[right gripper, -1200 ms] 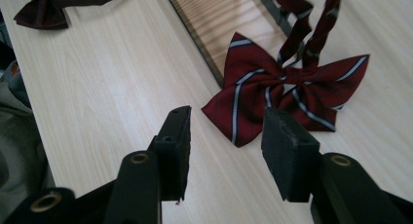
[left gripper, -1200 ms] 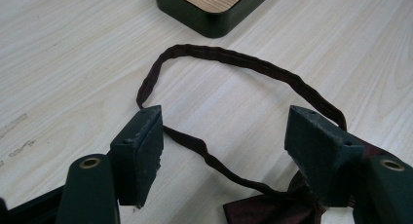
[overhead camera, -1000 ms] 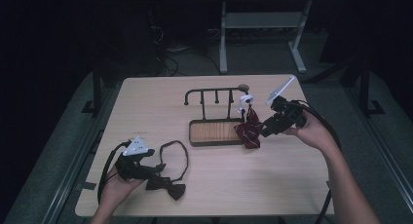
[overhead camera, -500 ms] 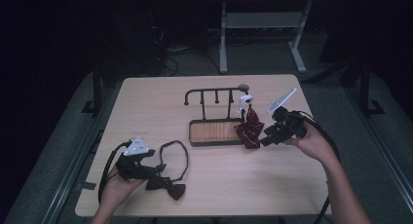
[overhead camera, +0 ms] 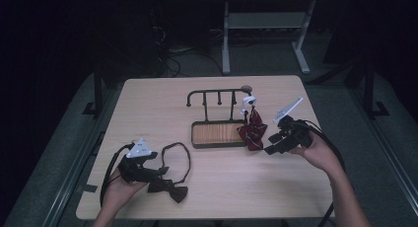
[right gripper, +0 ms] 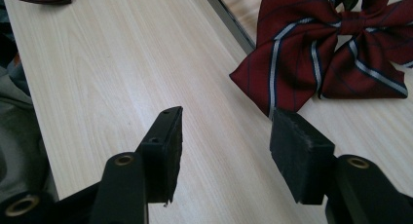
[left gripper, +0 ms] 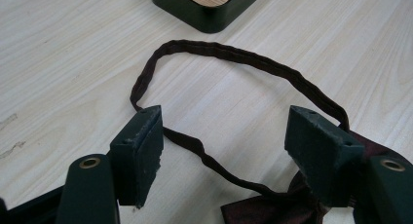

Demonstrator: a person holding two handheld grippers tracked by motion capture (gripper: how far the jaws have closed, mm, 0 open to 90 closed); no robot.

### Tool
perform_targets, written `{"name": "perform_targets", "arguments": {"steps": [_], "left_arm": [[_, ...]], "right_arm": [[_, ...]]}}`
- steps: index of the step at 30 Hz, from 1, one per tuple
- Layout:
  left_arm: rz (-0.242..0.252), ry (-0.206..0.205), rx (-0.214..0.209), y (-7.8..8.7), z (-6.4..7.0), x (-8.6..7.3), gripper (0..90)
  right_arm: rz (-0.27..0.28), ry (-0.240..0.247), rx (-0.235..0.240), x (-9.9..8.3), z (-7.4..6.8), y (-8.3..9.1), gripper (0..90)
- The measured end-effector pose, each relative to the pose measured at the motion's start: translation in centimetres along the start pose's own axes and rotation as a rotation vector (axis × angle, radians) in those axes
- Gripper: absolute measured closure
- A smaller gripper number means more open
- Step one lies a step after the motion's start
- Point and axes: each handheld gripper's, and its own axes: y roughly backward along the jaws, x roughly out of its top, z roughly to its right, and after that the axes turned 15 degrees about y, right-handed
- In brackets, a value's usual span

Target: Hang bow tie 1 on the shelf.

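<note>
From the high view, a pale wooden table (overhead camera: 197, 103) stood in a dim room with dark grey flooring around it, a white-legged desk frame (overhead camera: 266, 34) behind and a tangle of cables (overhead camera: 170, 54) on the floor beyond the far edge. On the table sat a dark rack (overhead camera: 217, 116) with a wood-inlaid base and a row of pegs, and a red striped bow tie (overhead camera: 252, 131) lay against its right end, a white tag (overhead camera: 248, 104) above it. The left gripper (overhead camera: 160, 171) rested near the front left corner, just beside a dark bow tie (overhead camera: 170, 190) whose strap loop (overhead camera: 177, 155) spread toward the rack. The right gripper (overhead camera: 270, 144) hovered just to the right of the red tie. In the left gripper view, the left gripper (left gripper: 224, 151) stood wide open, holding nothing (the strap loop (left gripper: 234, 56) ran between its jaws on the table), with the dark bow (left gripper: 272, 209) near the right jaw and a corner of the rack (left gripper: 207, 9) beyond. In the right gripper view, the right gripper (right gripper: 225, 151) was likewise parted and empty, the red tie (right gripper: 321, 48) lying just past its right jaw, close but apart, beside the rack edge (right gripper: 229, 19).
</note>
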Motion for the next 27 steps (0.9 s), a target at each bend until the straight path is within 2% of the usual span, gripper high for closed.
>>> {"name": "perform_targets", "arguments": {"steps": [17,27], "left_arm": [[0.0,0.003,-0.004,0.0,0.0,0.1,30.8],[-0.004,-0.01,-0.006,-0.3,0.3,0.6,31.1]], "right_arm": [[0.008,-0.015,-0.002,-1.9,-1.0,-1.0,42.8],[0.012,-0.017,-0.01,-2.7,-2.0,-1.3,42.0]]}}
